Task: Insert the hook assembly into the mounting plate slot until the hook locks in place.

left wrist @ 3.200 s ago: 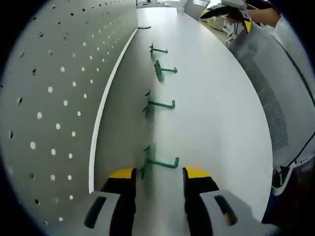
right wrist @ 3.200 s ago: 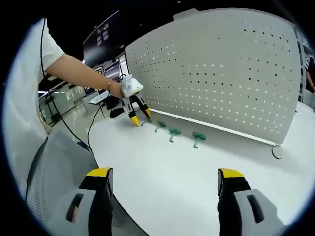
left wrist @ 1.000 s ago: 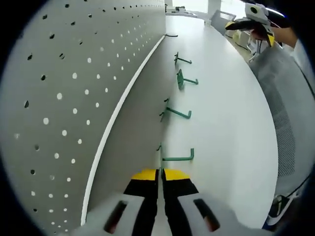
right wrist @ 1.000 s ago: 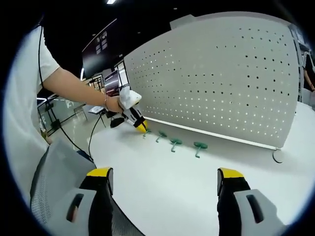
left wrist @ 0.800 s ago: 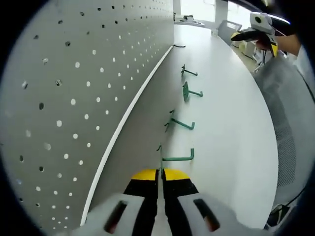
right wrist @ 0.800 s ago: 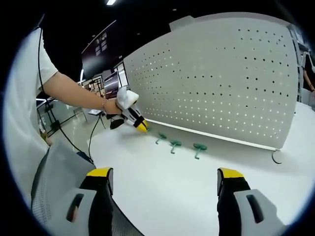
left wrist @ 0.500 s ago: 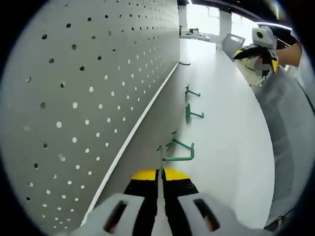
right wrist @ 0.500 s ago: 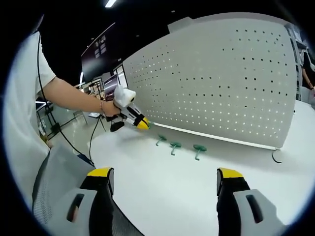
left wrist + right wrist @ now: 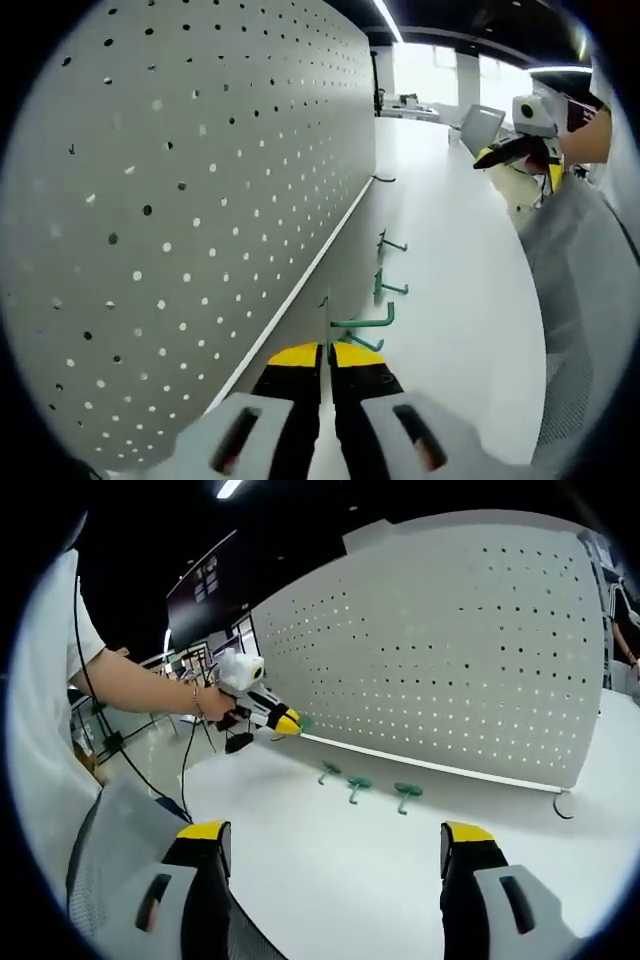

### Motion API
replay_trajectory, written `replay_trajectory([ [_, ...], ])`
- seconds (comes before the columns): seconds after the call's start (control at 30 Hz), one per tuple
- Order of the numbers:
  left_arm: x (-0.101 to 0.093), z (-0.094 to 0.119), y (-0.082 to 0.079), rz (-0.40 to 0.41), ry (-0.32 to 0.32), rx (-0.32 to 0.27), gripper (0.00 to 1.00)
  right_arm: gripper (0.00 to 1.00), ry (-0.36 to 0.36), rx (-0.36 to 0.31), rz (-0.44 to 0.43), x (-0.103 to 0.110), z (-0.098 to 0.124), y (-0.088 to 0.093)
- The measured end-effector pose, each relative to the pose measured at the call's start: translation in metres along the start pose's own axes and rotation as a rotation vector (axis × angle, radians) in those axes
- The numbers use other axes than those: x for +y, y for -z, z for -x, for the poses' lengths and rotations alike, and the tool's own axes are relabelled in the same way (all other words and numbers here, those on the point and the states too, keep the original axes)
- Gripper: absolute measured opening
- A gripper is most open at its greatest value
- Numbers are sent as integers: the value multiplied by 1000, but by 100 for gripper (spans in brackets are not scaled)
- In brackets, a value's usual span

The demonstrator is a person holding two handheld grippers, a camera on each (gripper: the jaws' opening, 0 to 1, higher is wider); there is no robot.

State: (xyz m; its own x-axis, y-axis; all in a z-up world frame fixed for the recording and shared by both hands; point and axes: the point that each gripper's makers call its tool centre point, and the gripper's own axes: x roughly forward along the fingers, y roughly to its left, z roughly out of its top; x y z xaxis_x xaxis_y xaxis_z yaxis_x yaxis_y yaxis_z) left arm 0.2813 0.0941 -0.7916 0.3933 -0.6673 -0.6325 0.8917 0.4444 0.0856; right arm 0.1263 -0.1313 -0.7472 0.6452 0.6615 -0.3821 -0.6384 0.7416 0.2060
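My left gripper (image 9: 327, 352) is shut on a green hook (image 9: 362, 320), lifted off the white table (image 9: 450, 290) and held next to the grey perforated panel (image 9: 180, 200). In the right gripper view the same left gripper (image 9: 288, 722) shows at the left, the hook's green tip (image 9: 305, 721) close to the panel (image 9: 450, 650). Three more green hooks lie on the table in a row (image 9: 390, 243) (image 9: 382, 286) (image 9: 328, 772) (image 9: 357, 785) (image 9: 405, 793). My right gripper (image 9: 335, 845) stands open over the table, nothing between its fingers.
A dark hook (image 9: 563, 807) lies at the panel's far end, by its base. A grey mesh chair back (image 9: 110, 850) sits at the left beside a person's arm (image 9: 130, 685). My right gripper (image 9: 520, 150) shows far off, held by a hand.
My left gripper shut on the nearest green hook and lifted it from the table up beside the panel. The right gripper has stayed open and still.
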Motion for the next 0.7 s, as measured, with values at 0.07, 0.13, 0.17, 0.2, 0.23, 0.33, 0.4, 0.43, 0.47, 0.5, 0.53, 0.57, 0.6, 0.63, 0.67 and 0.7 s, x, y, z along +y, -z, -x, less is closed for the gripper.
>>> replay_trajectory([
  [0.07, -1, 3, -3, 8, -9, -14, 3, 83, -1, -17, -22, 0, 0, -4],
  [0.13, -3, 5, -7, 33, -18, -41, 3, 83, 1, -22, -18, 1, -1, -7],
  [0.17, -5, 7, -9, 33, -24, -51, 3, 83, 1, -24, -17, 1, -1, -8],
  [0.2, -6, 8, -11, 37, -27, -63, 3, 83, -2, -27, -17, 2, -2, -9],
  [0.23, -10, 10, -14, 45, -25, -73, 3, 83, -4, -30, -17, 3, -3, -10],
  [0.33, -16, 13, -19, 63, -21, -94, 3, 83, -9, -39, -14, 5, -4, -14],
  [0.4, -19, 15, -25, 72, -30, -120, 3, 83, -11, -50, -16, 5, -4, -18],
  [0.43, -21, 16, -28, 89, -31, -136, 3, 83, -10, -65, -24, 5, -3, -22],
  [0.47, -23, 17, -30, 90, -30, -145, 3, 83, -10, -72, -28, 5, -2, -25],
  [0.5, -25, 17, -32, 88, -31, -152, 3, 83, -9, -77, -29, 5, -2, -26],
  [0.53, -28, 18, -36, 88, -33, -165, 3, 83, -8, -83, -26, 4, -1, -28],
  [0.57, -31, 19, -39, 91, -33, -172, 3, 83, -9, -85, -26, 4, -1, -29],
  [0.6, -34, 20, -44, 97, -36, -188, 3, 83, -9, -87, -25, 5, -1, -30],
  [0.63, -36, 21, -46, 97, -35, -196, 3, 83, -7, -91, -23, 5, 0, -32],
  [0.67, -39, 22, -51, 95, -39, -210, 3, 83, -7, -93, -25, 4, 0, -32],
  [0.7, -40, 24, -54, 97, -46, -223, 3, 83, -5, -96, -27, 4, 1, -33],
])
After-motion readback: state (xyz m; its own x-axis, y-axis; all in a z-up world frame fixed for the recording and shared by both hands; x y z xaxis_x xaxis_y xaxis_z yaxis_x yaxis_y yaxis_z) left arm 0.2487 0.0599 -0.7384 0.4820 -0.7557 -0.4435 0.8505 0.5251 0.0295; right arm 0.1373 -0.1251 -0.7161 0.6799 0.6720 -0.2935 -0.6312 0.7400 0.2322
